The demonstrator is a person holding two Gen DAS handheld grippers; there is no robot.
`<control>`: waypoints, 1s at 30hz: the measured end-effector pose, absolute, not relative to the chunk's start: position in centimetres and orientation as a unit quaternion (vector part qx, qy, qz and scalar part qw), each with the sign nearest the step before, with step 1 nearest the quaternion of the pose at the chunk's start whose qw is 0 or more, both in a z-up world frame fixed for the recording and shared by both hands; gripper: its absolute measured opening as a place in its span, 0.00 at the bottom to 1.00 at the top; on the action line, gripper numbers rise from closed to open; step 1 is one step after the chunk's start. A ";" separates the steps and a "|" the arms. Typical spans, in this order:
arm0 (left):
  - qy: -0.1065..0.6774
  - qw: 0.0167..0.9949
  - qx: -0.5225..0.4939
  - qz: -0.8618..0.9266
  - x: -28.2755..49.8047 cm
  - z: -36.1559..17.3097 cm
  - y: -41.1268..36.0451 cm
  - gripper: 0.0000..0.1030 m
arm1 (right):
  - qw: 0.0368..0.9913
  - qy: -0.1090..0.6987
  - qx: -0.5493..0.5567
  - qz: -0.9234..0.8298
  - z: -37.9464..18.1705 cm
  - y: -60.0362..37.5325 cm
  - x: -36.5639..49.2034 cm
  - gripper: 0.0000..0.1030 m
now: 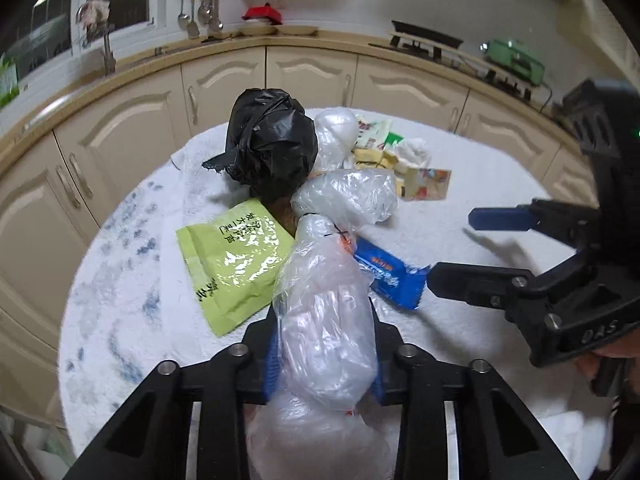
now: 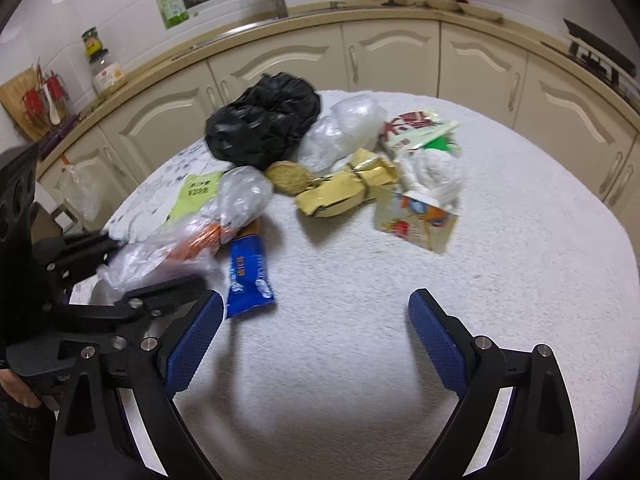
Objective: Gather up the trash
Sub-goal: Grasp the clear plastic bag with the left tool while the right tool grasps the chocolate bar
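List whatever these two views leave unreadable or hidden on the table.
- Black bag: opaque, contents hidden in both views.
- Clear bag in the left tongs: bottom cut off by the left view's lower edge.
- Blue wrapper: print blurred; partly under the clear bag.
- Green packet: mostly covered in the right view.

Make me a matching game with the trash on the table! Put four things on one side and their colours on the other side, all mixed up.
Things:
1. big crumpled bag
2. flat pouch with writing
3. snack wrapper
4. bag in the left hand-held gripper

Colours:
A. see-through
B. blue
C. black
D. light green

Pairs: 1-C, 2-D, 3-B, 4-A
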State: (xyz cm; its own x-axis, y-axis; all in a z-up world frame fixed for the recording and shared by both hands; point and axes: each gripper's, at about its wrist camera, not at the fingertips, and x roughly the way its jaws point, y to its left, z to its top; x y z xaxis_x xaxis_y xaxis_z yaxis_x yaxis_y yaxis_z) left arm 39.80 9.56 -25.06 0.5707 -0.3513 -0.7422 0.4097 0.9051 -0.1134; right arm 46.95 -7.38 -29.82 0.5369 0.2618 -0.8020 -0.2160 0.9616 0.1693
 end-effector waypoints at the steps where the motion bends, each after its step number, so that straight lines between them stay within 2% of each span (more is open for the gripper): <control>1: 0.410 0.886 0.034 -0.214 40.0 -25.2 9.5 0.27 | 0.876 0.462 0.026 0.136 -29.9 -7.4 47.1 0.92; 6: 0.399 0.893 0.029 -0.207 38.3 -25.0 10.5 0.26 | 0.873 0.464 0.022 0.148 -30.2 -6.5 47.7 0.92; 8: 0.398 0.897 0.011 -0.194 37.2 -24.9 11.6 0.26 | 0.871 0.465 0.017 0.156 -30.3 -5.6 48.1 0.88; 11: 0.393 0.903 -0.023 -0.170 35.6 -24.8 14.0 0.26 | 0.870 0.464 0.005 0.168 -30.5 -3.9 48.8 0.79; 14: 0.389 0.908 -0.044 -0.150 34.7 -24.6 15.2 0.26 | 0.874 0.456 -0.055 0.157 -31.3 -1.2 49.8 0.71; 15: 0.389 0.909 -0.045 -0.143 34.5 -24.5 15.4 0.26 | 0.876 0.451 -0.069 0.156 -31.3 -0.6 49.8 0.62; 16: 0.388 0.910 -0.047 -0.138 34.3 -24.4 15.5 0.26 | 0.875 0.451 -0.061 0.167 -31.2 -0.4 49.6 0.37; 17: 0.387 0.910 -0.052 -0.137 34.2 -24.4 15.6 0.26 | 0.874 0.453 -0.057 0.170 -31.0 -0.4 49.4 0.24; 18: 0.386 0.911 -0.055 -0.136 33.8 -24.1 15.5 0.26 | 0.874 0.452 -0.061 0.166 -31.0 -0.4 49.0 0.19; 22: 0.376 0.914 -0.058 -0.140 32.4 -23.5 14.8 0.27 | 0.875 0.451 -0.045 0.171 -30.9 -2.0 46.7 0.18; 30: 0.351 0.920 -0.064 -0.162 28.8 -21.7 12.0 0.26 | 0.885 0.430 0.063 0.168 -29.1 -9.6 40.3 0.18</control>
